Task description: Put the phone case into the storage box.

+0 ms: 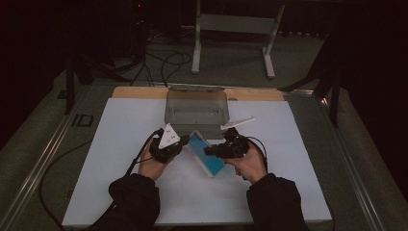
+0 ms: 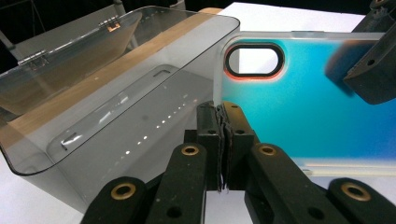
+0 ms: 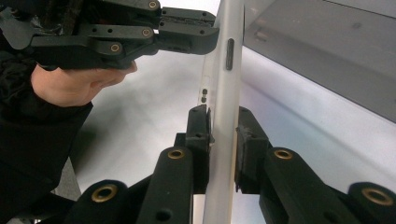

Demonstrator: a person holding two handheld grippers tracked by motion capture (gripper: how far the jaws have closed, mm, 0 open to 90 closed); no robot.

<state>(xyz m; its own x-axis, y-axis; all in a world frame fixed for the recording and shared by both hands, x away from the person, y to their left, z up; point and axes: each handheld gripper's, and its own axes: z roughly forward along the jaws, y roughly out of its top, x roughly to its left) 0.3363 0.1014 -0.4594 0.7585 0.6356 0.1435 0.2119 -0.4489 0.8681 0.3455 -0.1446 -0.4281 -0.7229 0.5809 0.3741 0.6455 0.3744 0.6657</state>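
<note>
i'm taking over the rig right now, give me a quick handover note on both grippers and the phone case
Left gripper: shut on the edge of the blue phone case, near its camera cutout.
Right gripper: fingers on either side of the case's long edge, gripping it.
Things: the case is held up on edge between both grippers above the white mat, just in front of the clear plastic box, whose lid stands open.
Done: case lifted and held by both grippers.
Left: probably to lay the case in the box, which looks empty; then close the lid.
</note>
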